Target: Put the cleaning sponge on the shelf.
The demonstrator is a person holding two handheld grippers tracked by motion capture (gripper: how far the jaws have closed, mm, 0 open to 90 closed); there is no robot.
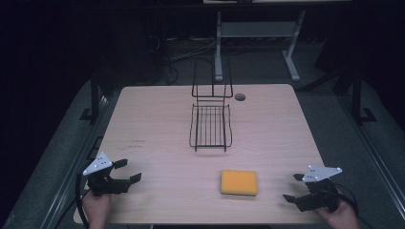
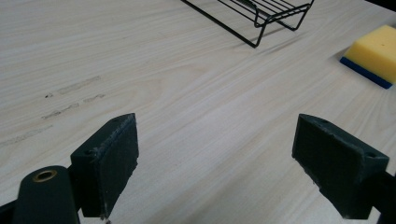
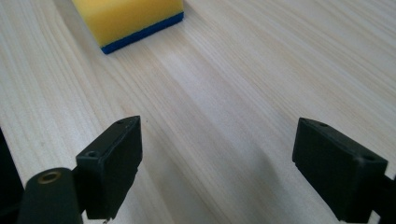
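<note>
Nothing begun yet
Sponge (image 1: 239, 182) lies near the table's (image 1: 153, 119) front edge, rack (image 1: 210, 125) mid-table; left gripper (image 1: 128, 171) and right gripper (image 1: 292, 187) both gape, empty.

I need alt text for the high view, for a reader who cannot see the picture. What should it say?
A wooden table holds a yellow sponge near the front and an empty black wire rack behind it. At the front corners, the person's left gripper and right gripper are both open, holding nothing.
</note>
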